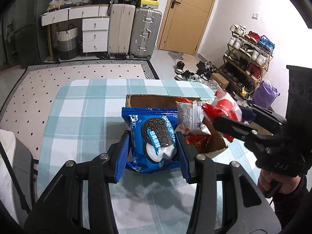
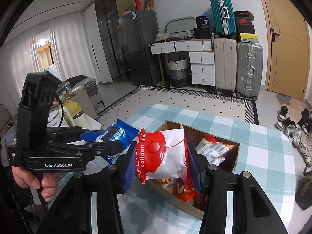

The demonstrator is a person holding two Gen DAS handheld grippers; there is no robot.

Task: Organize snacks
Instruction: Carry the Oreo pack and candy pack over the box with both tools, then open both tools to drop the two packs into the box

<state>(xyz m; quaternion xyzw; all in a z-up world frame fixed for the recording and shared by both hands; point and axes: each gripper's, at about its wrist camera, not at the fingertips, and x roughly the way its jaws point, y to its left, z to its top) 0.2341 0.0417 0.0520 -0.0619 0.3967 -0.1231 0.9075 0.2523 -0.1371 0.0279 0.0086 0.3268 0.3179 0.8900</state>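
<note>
Plaid table (image 1: 81,117), 1 box (image 1: 134,99); L tongs (image 1: 154,152) gripping 1 Oreo pack (image 1: 154,136), R tongs (image 2: 161,165) 1 red-white bag (image 2: 165,156).

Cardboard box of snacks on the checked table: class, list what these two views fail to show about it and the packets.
- Open brown cardboard box, left wrist view: its floor is hidden by piled packets.
- Blue Oreo biscuit packet, right wrist view: mostly behind the left gripper.
- Red-and-white balloon-gum bag, left wrist view: print unreadable, partly behind the right gripper's fingers.
</note>
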